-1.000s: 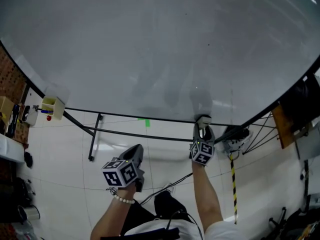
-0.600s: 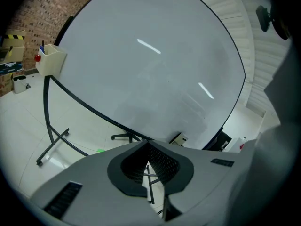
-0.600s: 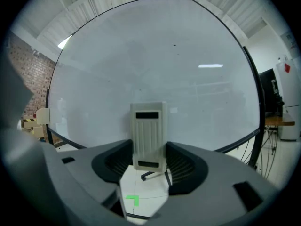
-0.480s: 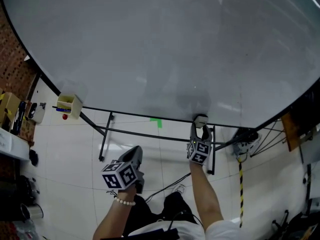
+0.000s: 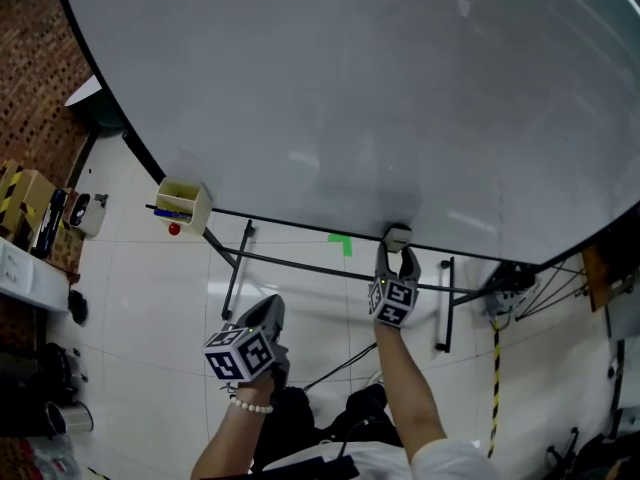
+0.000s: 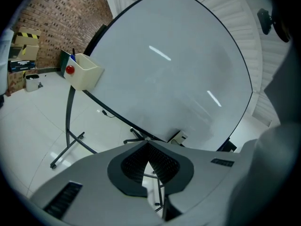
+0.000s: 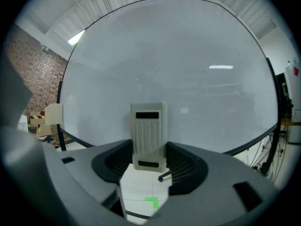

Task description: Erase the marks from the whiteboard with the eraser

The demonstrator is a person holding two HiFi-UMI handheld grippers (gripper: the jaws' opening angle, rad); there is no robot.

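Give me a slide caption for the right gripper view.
Right gripper holding the eraser up to the whiteboard.

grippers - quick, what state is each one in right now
Left gripper: shut, nothing between its jaws.
Right gripper: shut on the pale grey ribbed plastic eraser, by the large white whiteboard.

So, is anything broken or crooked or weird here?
No, nothing stands out. The whiteboard looks clean and whole. The right gripper holds the eraser straight, near the board's bottom edge. The left gripper hangs lower down, shut and empty.
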